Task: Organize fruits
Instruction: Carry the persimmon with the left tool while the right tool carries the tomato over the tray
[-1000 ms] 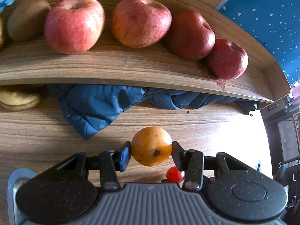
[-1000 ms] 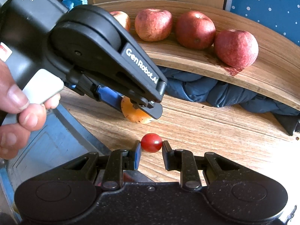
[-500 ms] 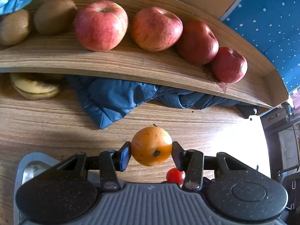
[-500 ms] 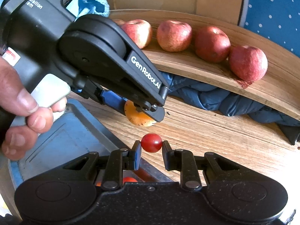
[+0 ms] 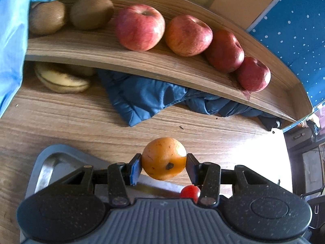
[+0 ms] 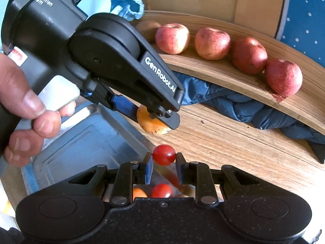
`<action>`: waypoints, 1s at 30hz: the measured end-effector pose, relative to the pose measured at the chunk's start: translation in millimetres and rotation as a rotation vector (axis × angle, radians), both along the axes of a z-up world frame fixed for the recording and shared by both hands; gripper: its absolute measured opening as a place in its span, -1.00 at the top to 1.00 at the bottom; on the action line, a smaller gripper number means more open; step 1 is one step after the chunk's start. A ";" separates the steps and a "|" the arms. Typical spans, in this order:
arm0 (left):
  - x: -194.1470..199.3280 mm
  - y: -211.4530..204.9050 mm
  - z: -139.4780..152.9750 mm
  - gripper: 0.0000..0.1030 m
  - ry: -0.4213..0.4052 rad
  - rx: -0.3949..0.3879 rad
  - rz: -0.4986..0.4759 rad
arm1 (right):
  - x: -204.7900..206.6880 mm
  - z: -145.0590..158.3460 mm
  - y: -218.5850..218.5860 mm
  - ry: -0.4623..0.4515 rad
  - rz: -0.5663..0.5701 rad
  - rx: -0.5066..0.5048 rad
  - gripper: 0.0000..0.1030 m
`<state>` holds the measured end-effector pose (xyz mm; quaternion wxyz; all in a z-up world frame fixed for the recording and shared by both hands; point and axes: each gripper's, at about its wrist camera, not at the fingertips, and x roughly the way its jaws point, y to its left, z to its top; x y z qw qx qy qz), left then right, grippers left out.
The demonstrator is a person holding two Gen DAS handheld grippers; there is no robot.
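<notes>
Surface: wooden tabletop with a wooden shelf raised over its far side; beyond that I see cardboard and a blue dotted sheet.
Orange: my left gripper pinches the orange between its two pads, held clear of the table just past the far edge of the metal tray. In the right view the same orange shows half hidden behind the left gripper's finger.
Cherry tomato: my right gripper pinches a cherry tomato between its fingertips, over the tray's far edge, just below and to the right of the orange.
Tray contents: under the right gripper I see a second cherry tomato and part of an orange-coloured fruit in the tray.
Hand: a hand grips the left gripper's handle, fingers on the pale trigger.
Shelf top: four red apples in a row, first apple to last apple, touching or nearly so; two kiwis to their left.
Under shelf: a yellowish fruit, and a dark blue cloth spilling onto the tabletop.
Top left: light blue fabric at the edge of the left view.
</notes>
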<state>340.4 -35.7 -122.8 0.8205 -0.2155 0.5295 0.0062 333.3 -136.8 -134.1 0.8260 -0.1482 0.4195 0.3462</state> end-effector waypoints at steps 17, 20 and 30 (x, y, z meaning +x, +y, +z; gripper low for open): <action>-38.7 23.3 2.2 0.03 0.011 0.008 0.060 | -20.6 0.1 14.4 0.002 0.068 -0.002 0.51; -44.7 26.5 1.4 0.03 0.014 0.007 0.073 | -23.7 -0.9 18.2 0.004 0.086 -0.005 0.51; -59.1 38.8 -3.7 0.03 0.030 0.015 0.111 | -28.1 -3.3 27.3 0.007 0.124 -0.011 0.51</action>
